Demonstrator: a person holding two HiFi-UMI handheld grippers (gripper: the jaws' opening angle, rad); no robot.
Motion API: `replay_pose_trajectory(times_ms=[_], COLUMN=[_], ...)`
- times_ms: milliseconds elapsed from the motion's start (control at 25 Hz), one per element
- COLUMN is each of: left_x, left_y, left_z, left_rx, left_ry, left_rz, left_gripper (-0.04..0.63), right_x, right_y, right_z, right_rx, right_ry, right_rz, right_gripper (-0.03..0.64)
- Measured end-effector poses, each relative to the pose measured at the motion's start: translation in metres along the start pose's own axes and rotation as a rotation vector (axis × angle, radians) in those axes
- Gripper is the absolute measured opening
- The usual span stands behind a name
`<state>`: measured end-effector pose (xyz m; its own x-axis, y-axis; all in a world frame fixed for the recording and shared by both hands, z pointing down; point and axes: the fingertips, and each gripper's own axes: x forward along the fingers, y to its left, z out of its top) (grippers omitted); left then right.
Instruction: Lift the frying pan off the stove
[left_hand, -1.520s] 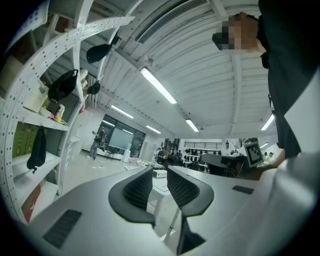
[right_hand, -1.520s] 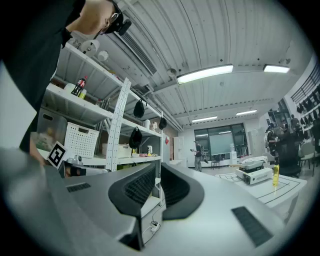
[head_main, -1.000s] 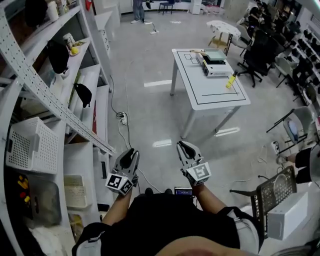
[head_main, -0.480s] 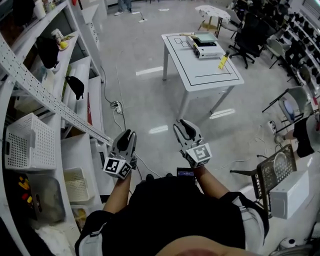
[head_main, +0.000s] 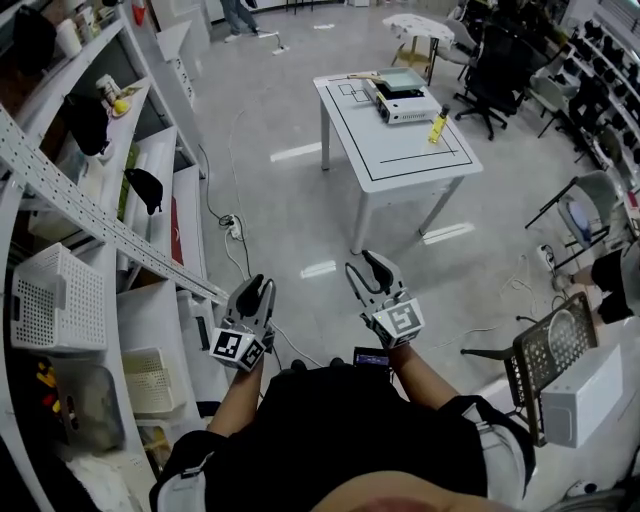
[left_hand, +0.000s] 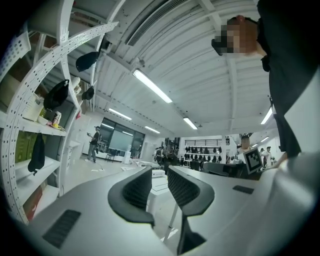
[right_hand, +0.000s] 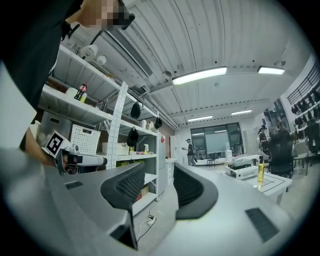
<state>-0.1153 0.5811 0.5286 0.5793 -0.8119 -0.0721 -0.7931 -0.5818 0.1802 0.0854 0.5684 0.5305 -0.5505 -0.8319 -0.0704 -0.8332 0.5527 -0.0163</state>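
Observation:
A white table (head_main: 400, 165) stands a few steps ahead, across the grey floor. On its far end sits a white box-like stove (head_main: 408, 103) with a flat grey pan-like thing (head_main: 400, 79) on top, too small to make out. My left gripper (head_main: 257, 286) is held low near my body, its jaws almost together and just starting to part, nothing between them. My right gripper (head_main: 362, 265) is beside it with its jaws opening, also empty. The right gripper view shows the stove (right_hand: 243, 172) far off past the right gripper (right_hand: 158, 182).
Tall white shelving (head_main: 120, 230) with a white basket (head_main: 55, 300) runs along my left. A power strip and cables (head_main: 232, 228) lie on the floor. A yellow bottle (head_main: 437, 125) stands on the table. Black chairs (head_main: 500, 60) and a mesh chair (head_main: 550, 350) are at my right.
The right gripper's jaws have spread apart from shut. Both grippers stay near my body. The table has shifted up and left in the head view.

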Motion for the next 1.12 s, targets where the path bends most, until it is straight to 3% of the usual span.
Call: replay_pose_trajectory(times_ms=[280,600,760,1120], left_x=[0.018,0.059,0.098,0.181], left_y=[-0.006,0.035,0.081,0.197], left_z=[-0.01,-0.018,-0.015,0.035], left_rx=[-0.025,-0.065,-0.071,-0.047], left_ry=[0.0,-0.012,-0.01,-0.05], left_rz=[0.004,-0.002,-0.025,-0.081], left_gripper=[0.109,0.109,0.109,0.109], right_x=[-0.013,0.032,0.086,0.229], right_y=[-0.023,-0.05,-0.065,-0.08], right_z=[-0.011,-0.024,-0.018,-0.007], right_rx=[0.043,0.029,0.033,0.01], right_ry=[0.024,0.021,0.013,0.008], right_rz=[-0.016,-0.013,-0.034,-0.022], right_gripper=[0.184,0.186,0.186,0.186])
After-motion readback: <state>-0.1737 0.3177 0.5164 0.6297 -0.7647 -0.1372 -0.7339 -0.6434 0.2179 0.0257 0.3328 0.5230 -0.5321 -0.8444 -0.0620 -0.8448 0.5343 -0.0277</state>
